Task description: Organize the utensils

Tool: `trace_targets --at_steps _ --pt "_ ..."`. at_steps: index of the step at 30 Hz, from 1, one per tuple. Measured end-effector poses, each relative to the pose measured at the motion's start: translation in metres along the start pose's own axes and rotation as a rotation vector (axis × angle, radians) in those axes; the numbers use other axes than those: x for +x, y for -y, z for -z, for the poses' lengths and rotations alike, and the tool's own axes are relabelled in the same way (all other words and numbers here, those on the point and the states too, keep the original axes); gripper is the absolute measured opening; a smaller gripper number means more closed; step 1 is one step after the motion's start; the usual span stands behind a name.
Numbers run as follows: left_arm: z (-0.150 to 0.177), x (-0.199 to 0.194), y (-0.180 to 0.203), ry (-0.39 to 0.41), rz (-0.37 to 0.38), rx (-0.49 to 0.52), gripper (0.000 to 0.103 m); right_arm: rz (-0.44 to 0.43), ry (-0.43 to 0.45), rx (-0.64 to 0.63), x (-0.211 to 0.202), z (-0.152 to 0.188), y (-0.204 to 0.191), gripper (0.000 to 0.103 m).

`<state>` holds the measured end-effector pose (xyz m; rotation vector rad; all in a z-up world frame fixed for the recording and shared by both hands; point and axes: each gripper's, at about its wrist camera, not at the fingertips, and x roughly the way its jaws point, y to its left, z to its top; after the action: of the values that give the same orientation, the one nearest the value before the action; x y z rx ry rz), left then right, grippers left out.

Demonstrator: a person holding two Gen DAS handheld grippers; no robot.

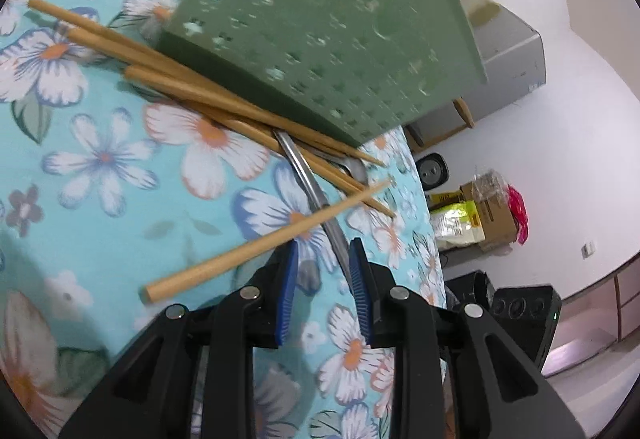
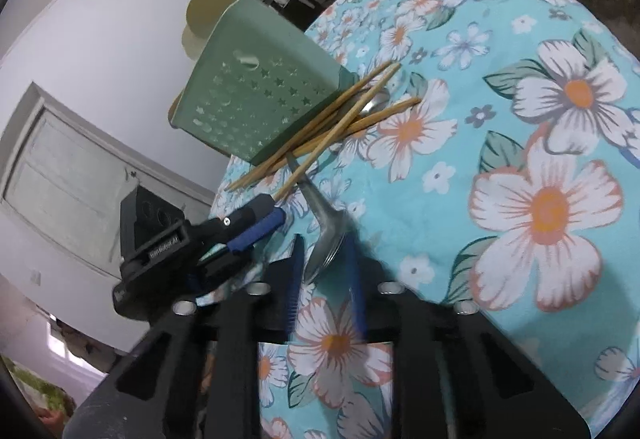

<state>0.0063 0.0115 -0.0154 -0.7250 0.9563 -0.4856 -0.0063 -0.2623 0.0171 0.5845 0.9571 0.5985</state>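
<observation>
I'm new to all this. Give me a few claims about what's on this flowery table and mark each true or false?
1. The green holder has star-shaped cutouts. True.
2. The wooden chopsticks stand upright inside the holder. False: they lie in a pile on the tablecloth beside it.
3. A metal spoon lies between the right tool's fingers. True.
4. The left tool is clamped shut on a chopstick. False: its fingers are apart, with a chopstick end beside one.
5. The tablecloth is plain white. False: it is turquoise with flowers.

Green holder [image 1: 332, 27] hides chopsticks' [image 1: 192, 87] far ends; spoon [image 2: 326, 239] blurred.
</observation>
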Motion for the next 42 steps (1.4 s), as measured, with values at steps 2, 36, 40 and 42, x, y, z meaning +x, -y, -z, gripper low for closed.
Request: trace_targets --at_steps 2,36,40,42 --pt "-0.004 -0.003 -0.007 0.003 0.010 -0.028 0.025 0.034 0.005 -0.031 0.001 0.000 -0.005 0.007" --pt "-0.025 -0.041 -0.042 0.124 -0.060 -0.124 0.025 0.152 -0.032 -0.114 0.011 0.004 -0.021 0.037" --pt "-0.026 -0.049 -0.045 0.138 -0.069 -0.125 0.025 0.136 -0.003 -0.039 0.015 0.004 -0.013 0.016" --pt "-0.027 -0.055 -0.047 0.148 -0.077 -0.126 0.025 0.138 0.011 -0.013 0.013 0.002 -0.008 0.006"
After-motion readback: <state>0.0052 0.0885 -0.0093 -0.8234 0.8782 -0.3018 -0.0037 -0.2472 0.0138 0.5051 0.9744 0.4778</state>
